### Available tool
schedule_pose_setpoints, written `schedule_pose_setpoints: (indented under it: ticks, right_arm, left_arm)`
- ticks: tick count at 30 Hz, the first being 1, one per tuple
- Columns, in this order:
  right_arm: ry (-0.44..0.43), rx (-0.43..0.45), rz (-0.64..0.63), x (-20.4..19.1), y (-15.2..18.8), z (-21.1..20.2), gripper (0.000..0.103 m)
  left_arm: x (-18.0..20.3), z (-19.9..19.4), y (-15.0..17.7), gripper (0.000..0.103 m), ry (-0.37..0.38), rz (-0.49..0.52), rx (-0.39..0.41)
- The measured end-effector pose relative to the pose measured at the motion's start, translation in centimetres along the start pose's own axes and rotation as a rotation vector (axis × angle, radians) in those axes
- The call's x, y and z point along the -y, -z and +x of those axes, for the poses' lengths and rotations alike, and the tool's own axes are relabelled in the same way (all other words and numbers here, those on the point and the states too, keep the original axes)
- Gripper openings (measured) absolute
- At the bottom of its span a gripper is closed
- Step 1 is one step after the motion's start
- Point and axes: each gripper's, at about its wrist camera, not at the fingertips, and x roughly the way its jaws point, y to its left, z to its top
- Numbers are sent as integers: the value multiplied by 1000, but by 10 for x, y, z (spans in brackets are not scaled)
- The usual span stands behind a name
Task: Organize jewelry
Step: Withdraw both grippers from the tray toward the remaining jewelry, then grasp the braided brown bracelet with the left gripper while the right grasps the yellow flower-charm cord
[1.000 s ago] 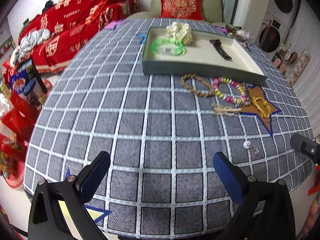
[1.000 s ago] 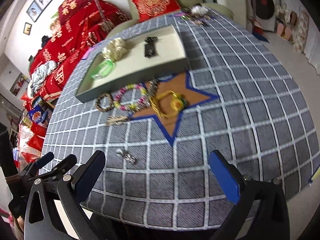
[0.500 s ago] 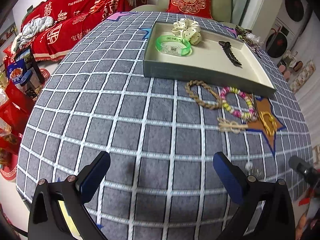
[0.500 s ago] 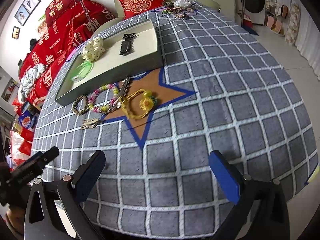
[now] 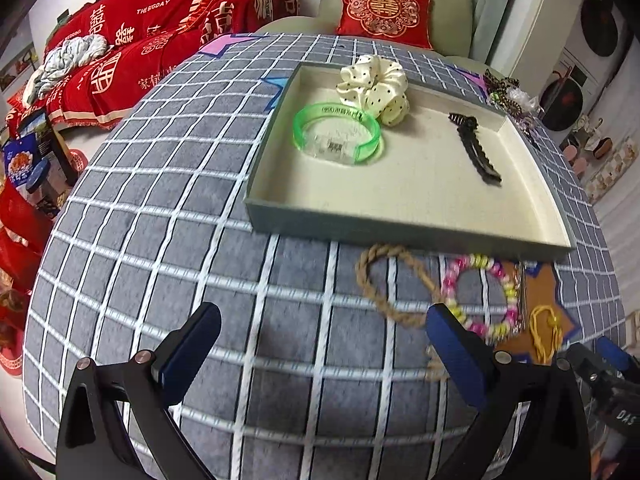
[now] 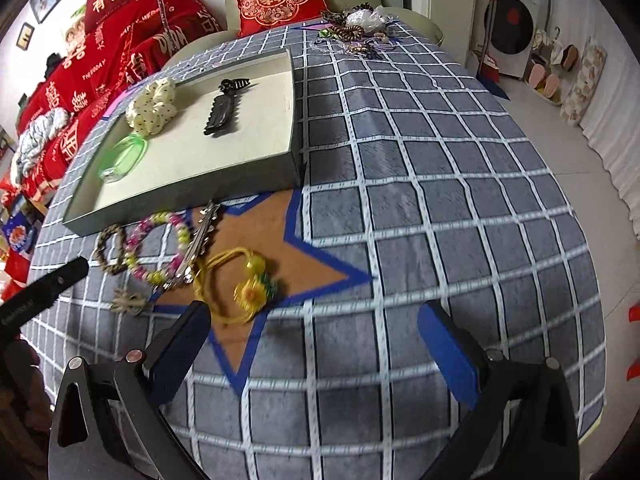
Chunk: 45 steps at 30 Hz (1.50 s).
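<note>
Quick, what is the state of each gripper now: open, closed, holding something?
Left gripper: open, holding nothing, above the checked tablecloth.
Right gripper: open, holding nothing, near the yellow cord ornament.

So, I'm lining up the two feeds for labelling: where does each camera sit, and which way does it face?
Left wrist: sits on the left gripper, facing across the checked tablecloth toward the tray; its two open blue-padded fingers show, and the right gripper's tip at far right.
Right wrist: sits on the right gripper, facing the star patch and the yellow hair tie; its open fingers show, with the left gripper at the left edge.
Shared: tray, green bangle, black hair clip, beaded bracelet.
</note>
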Motion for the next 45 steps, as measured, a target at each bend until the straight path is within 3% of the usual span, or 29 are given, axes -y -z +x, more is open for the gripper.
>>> schedule_pose_setpoints:
  ticks: [8, 18, 21, 23, 28, 30, 32, 34, 45]
  right_arm:
    - [22, -18, -59, -11, -5, 17, 100]
    - [77, 8, -168, -34, -3, 20, 78]
    - [68, 15, -194, -41, 1, 17, 68]
    - [60, 17, -205, -46, 2, 15, 61]
    - [51, 8, -228, -54, 3, 14, 43]
    - [50, 3, -234, -56, 3, 14, 38]
    - [46, 2, -235, -57, 4, 13, 32]
    - [48, 3, -233, -58, 5, 12, 12]
    - [-21, 30, -149, -42, 15, -11, 12]
  left_arm:
    - [7, 16, -7, 103, -17, 18, -18]
    - [18, 31, -7, 95, -66, 38, -40]
    - [21, 28, -6, 85, -55, 56, -35]
    - [27, 24, -5, 67, -37, 93, -34]
    - [35, 21, -4, 43, -8, 141, -43]
    - [36, 20, -2, 42, -4, 147, -43]
    - [36, 19, -1, 20, 5, 155, -39]
    - [34, 16, 2, 14, 22, 159, -42]
    - [9, -12, 14, 14, 97, 146, -2]
